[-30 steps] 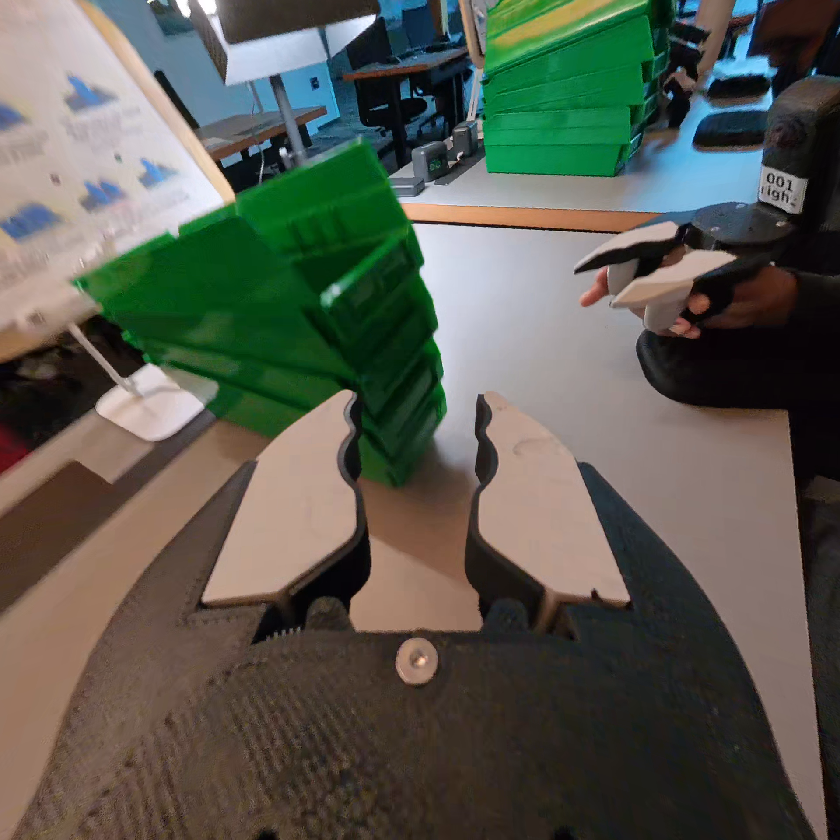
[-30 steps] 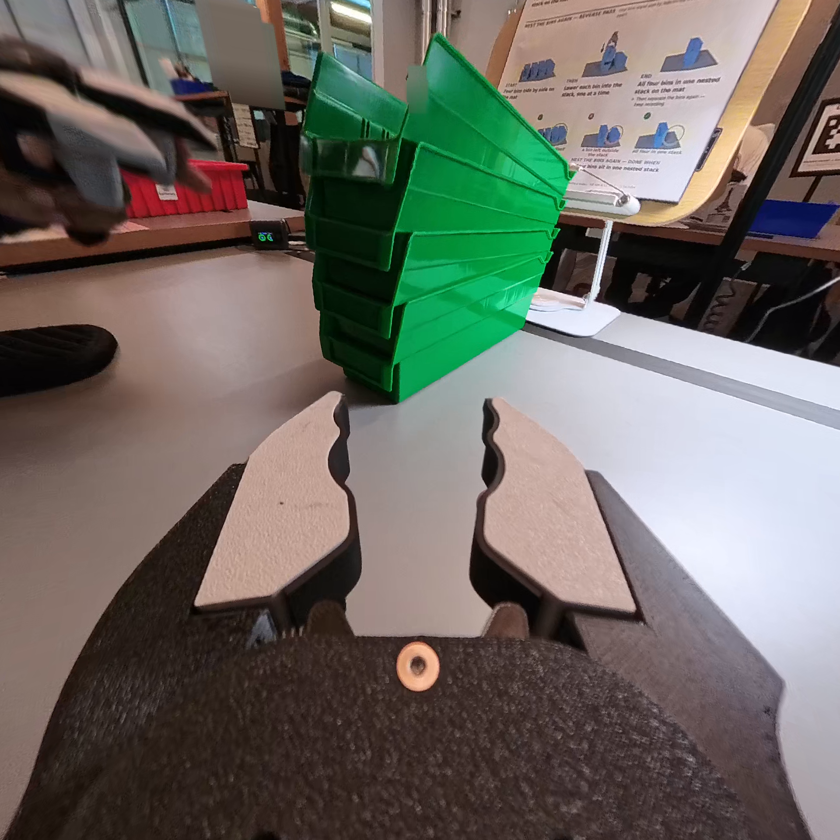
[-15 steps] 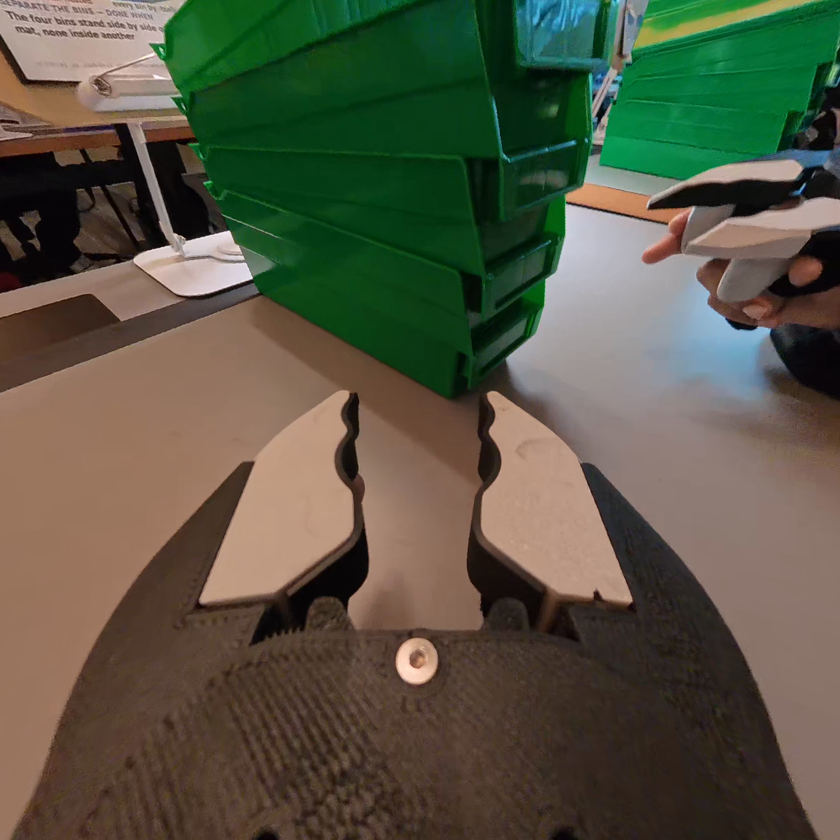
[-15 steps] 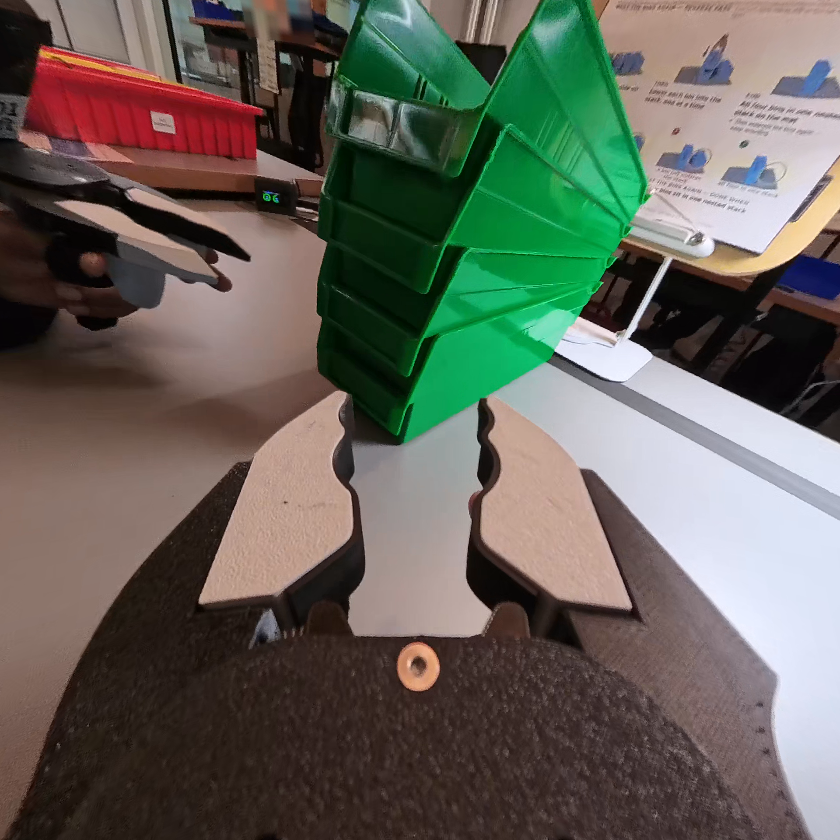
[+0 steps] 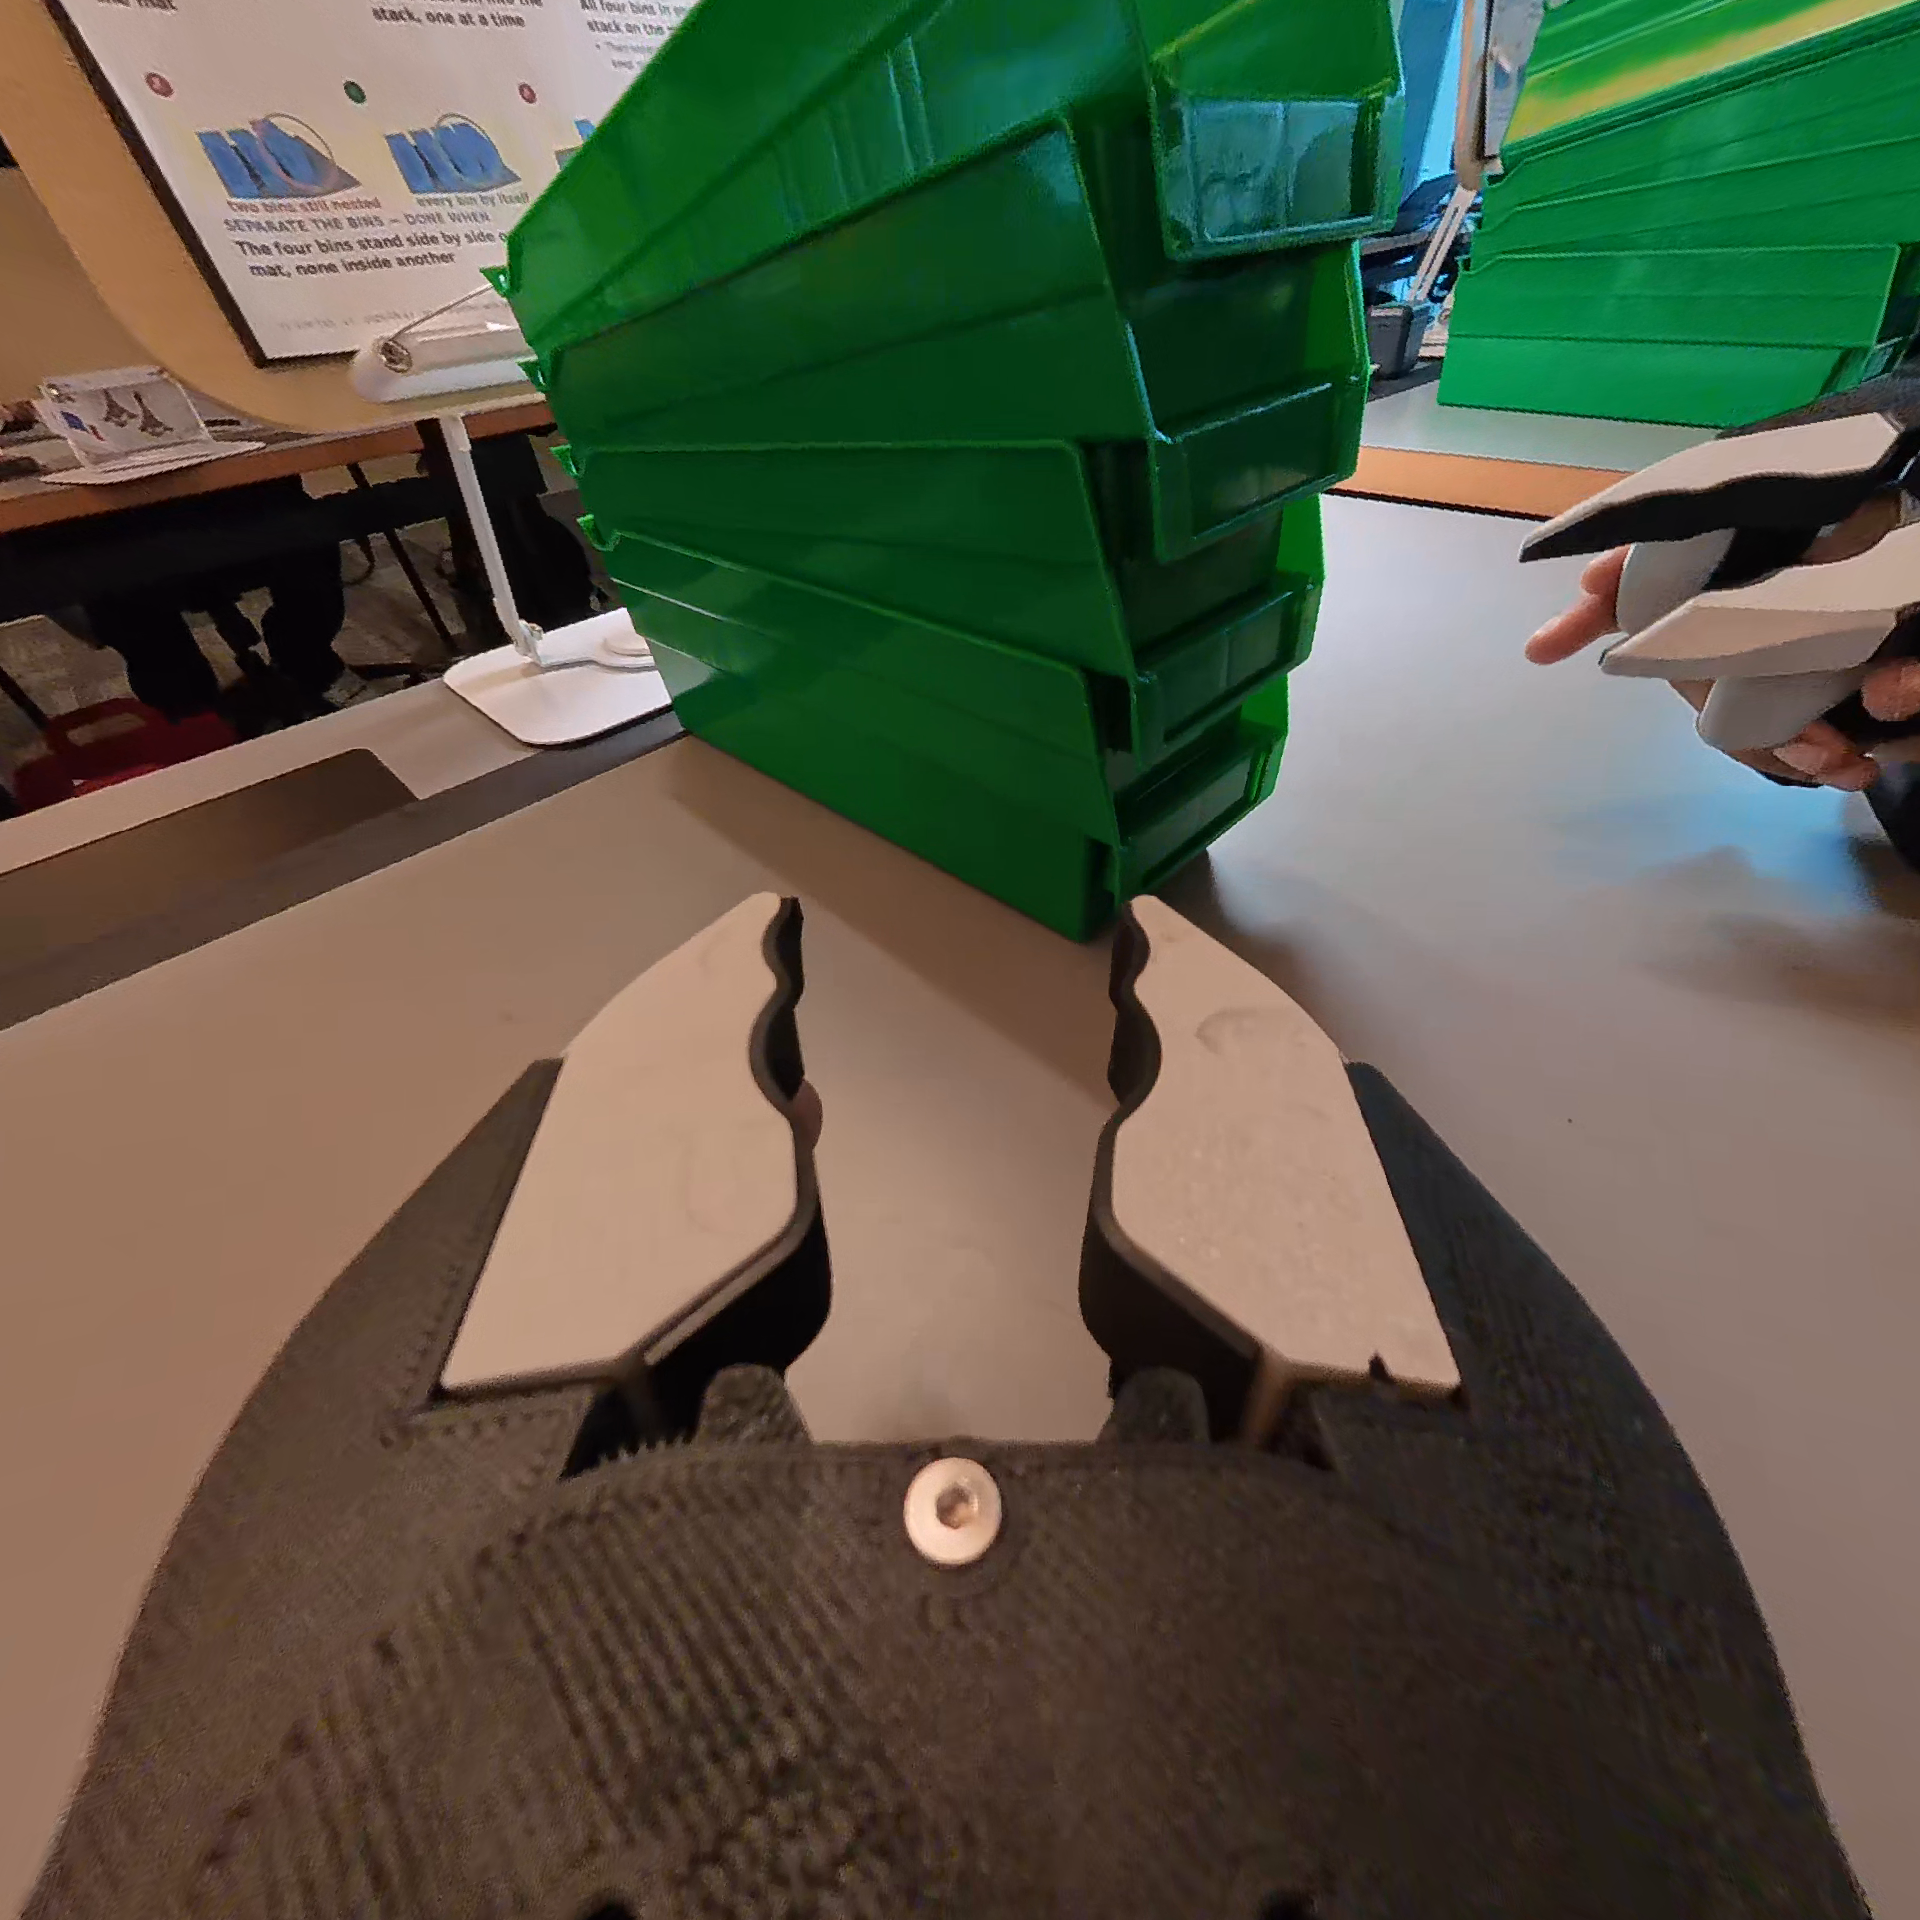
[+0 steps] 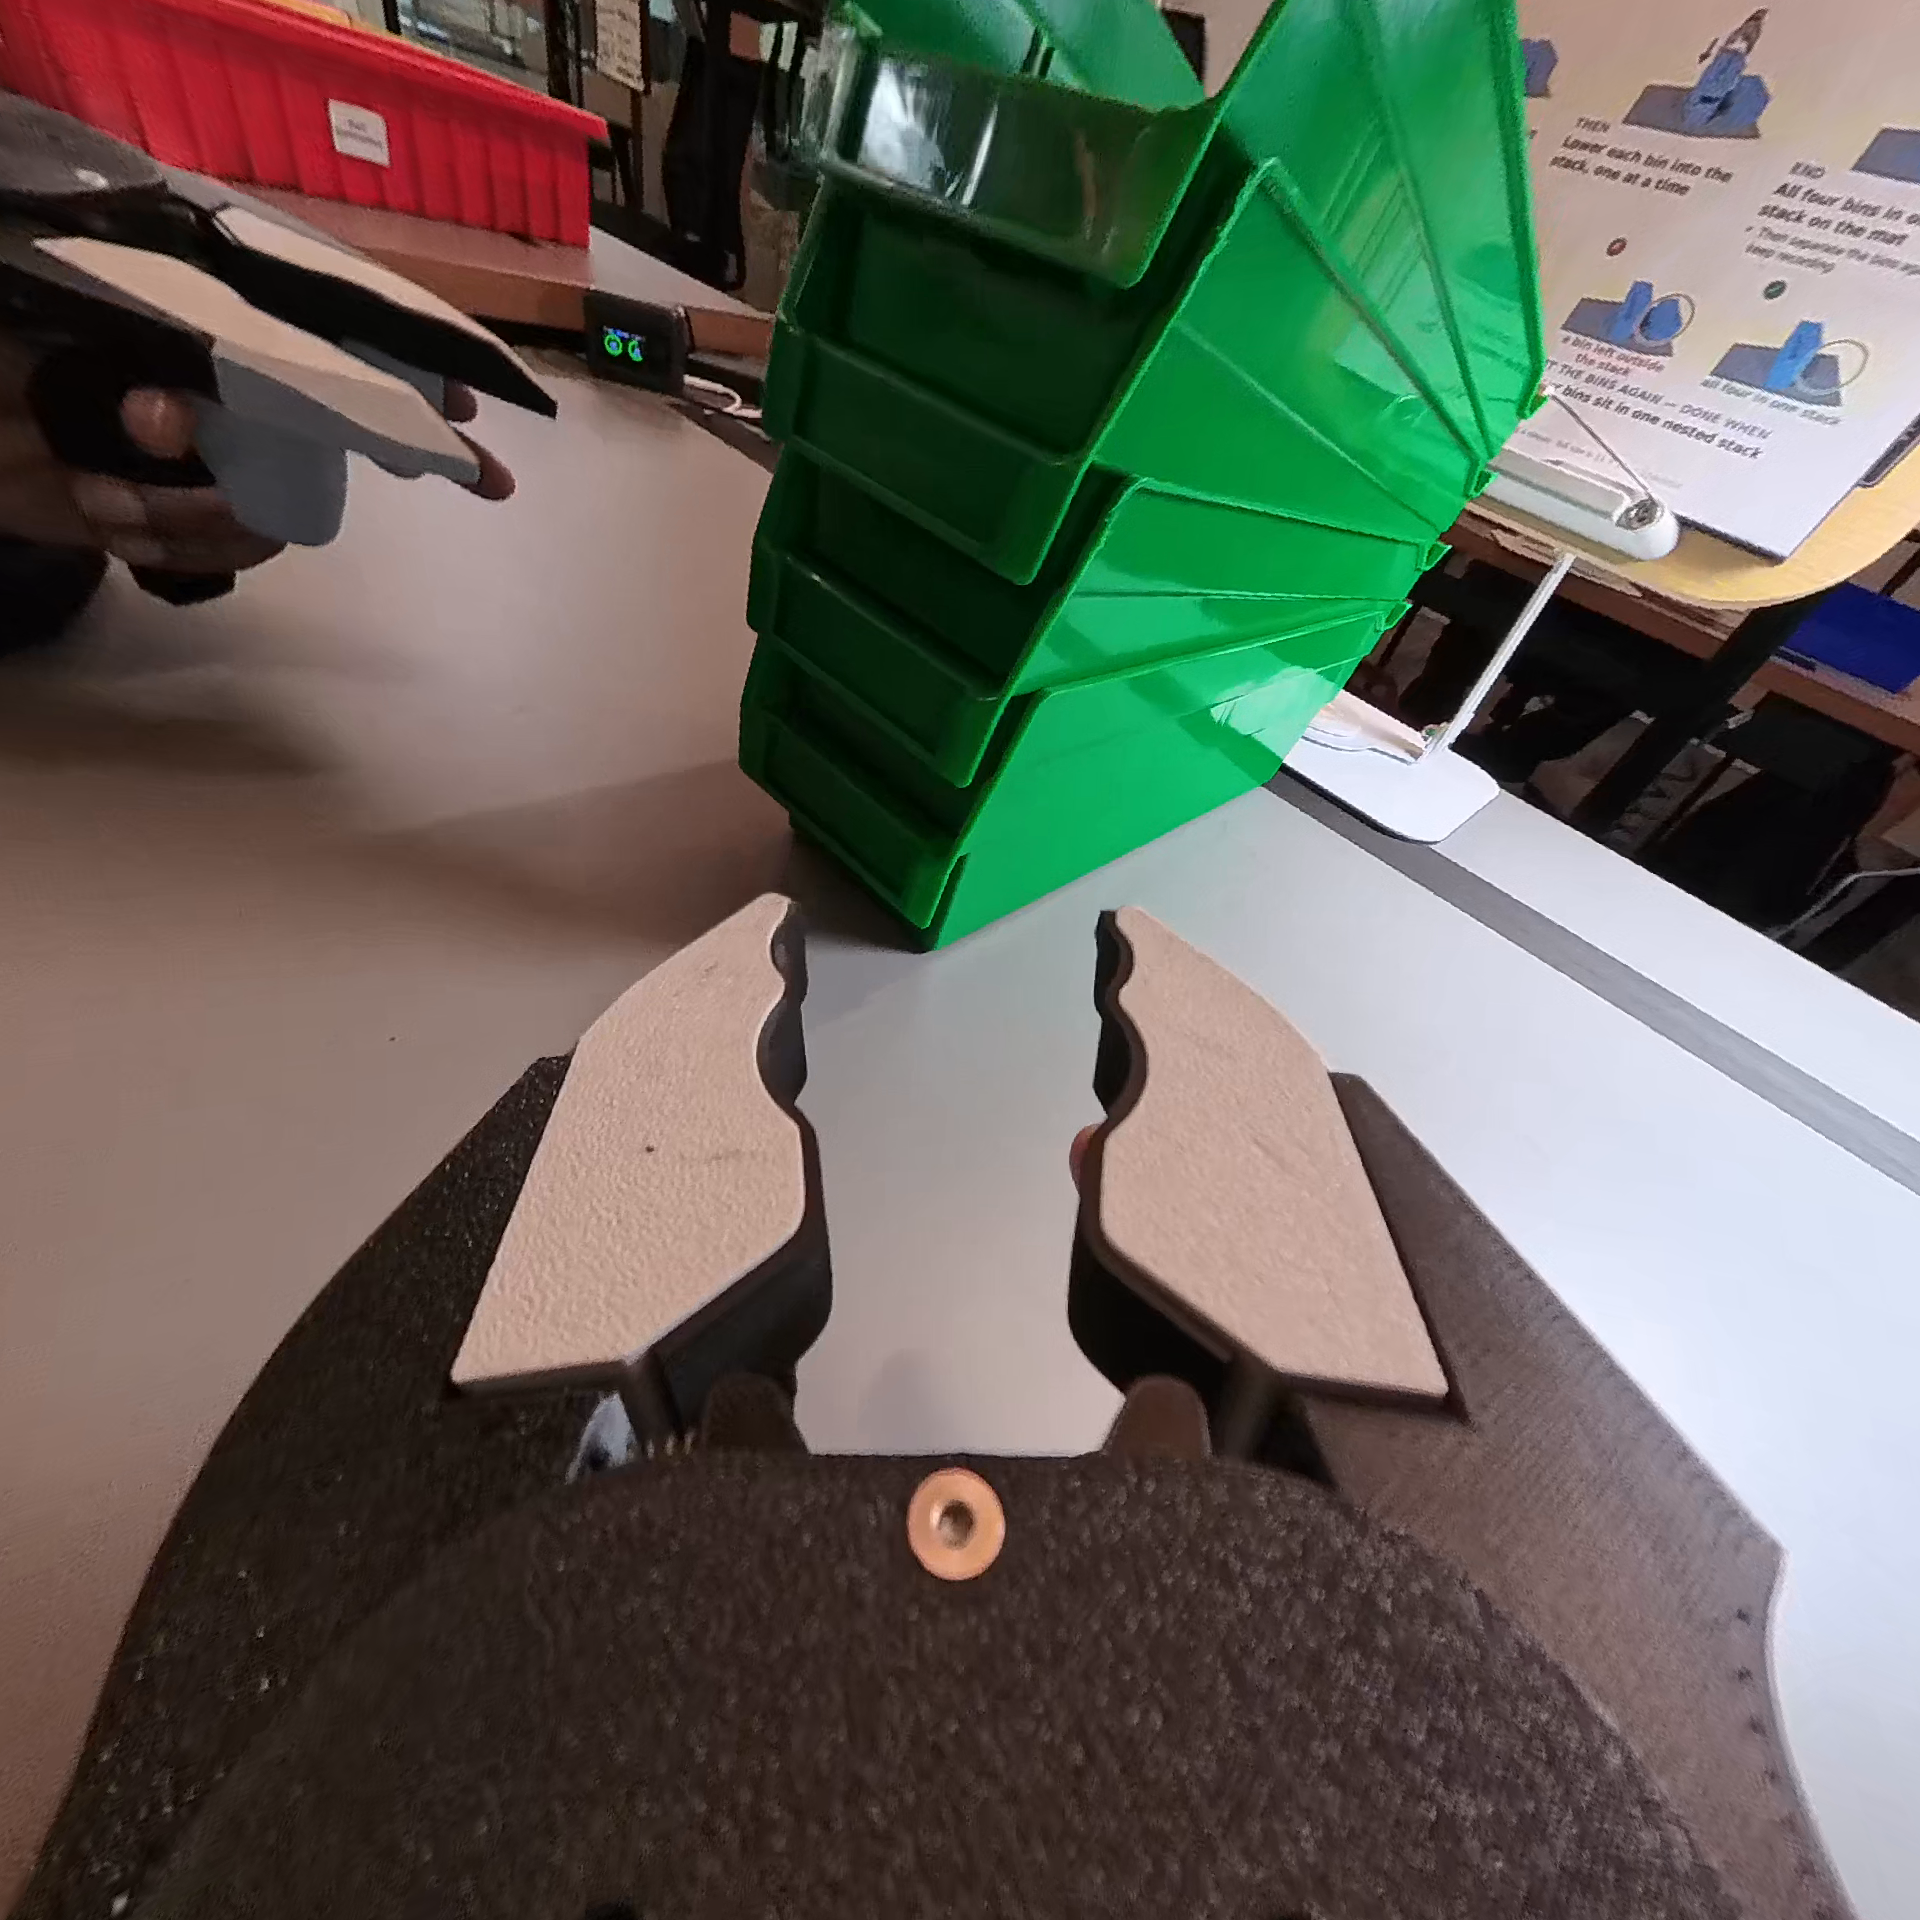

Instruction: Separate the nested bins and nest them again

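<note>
Both grippers have closed in on the stack of nested green bins (image 5: 935, 540) standing on the grey table (image 5: 1507, 1039). The left gripper (image 5: 956, 914) and right gripper (image 6: 951, 920) hang spread and empty, flanking its front corner, probably to steady and lift.

This looks like a lab or workroom set up for recording handling trials. A grey desk (image 5: 1507, 1039) carries a stack of green bins (image 5: 935, 540), and beyond its far edge a printed instruction poster (image 5: 343, 156) leans on a curved wooden board beside a white lamp (image 5: 551, 686). More green bins (image 5: 1683, 260) are piled on another desk behind. A red crate (image 6: 312, 125) sits on a wooden desk, and a small lit display (image 6: 629, 343) lies near the grey desk's far edge.
</note>
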Action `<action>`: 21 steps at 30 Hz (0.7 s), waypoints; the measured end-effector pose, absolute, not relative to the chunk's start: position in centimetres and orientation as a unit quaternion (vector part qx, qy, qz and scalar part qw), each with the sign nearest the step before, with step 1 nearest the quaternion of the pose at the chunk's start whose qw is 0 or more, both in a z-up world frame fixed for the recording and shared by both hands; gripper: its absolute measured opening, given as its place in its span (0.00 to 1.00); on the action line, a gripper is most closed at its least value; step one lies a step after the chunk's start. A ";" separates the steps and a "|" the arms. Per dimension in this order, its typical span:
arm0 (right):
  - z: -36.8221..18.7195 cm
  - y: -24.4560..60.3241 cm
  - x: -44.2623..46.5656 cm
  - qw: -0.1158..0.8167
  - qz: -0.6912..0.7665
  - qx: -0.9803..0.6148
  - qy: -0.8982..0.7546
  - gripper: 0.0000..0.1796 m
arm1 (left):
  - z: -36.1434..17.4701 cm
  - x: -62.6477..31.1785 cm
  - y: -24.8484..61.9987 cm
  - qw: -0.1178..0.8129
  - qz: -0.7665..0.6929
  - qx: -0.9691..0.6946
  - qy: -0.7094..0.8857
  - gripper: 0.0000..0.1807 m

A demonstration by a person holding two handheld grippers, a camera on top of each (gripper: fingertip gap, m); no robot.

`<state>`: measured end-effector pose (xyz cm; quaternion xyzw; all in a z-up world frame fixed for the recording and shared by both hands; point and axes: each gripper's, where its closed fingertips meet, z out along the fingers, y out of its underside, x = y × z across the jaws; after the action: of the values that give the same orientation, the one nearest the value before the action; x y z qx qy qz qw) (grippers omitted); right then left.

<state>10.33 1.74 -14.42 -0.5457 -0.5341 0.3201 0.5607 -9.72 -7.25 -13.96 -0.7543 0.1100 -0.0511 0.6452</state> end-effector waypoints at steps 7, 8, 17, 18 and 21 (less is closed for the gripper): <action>-14.5 1.4 10.4 0.564 0.309 -0.537 -0.546 0.27 | -14.1 -9.6 -7.5 0.639 -0.041 -0.759 0.117 0.27; -14.4 1.4 10.5 0.565 0.309 -0.536 -0.545 0.26 | -14.0 -9.6 -7.5 0.639 -0.039 -0.759 0.118 0.27; -13.5 0.8 10.2 0.573 0.319 -0.524 -0.543 0.23 | -14.5 -9.8 -7.4 0.633 -0.034 -0.765 0.110 0.25; -13.0 0.6 10.0 0.570 0.331 -0.524 -0.539 0.23 | -14.8 -9.7 -7.3 0.631 -0.033 -0.767 0.112 0.25; -10.0 -0.4 9.1 0.575 0.343 -0.504 -0.545 0.23 | -15.6 -9.3 -7.1 0.620 -0.032 -0.775 0.119 0.25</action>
<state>9.15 -0.37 -9.99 -0.5043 -0.5450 0.3435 0.5751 -9.26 -7.11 -15.61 -0.7752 0.1188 -0.0319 0.6196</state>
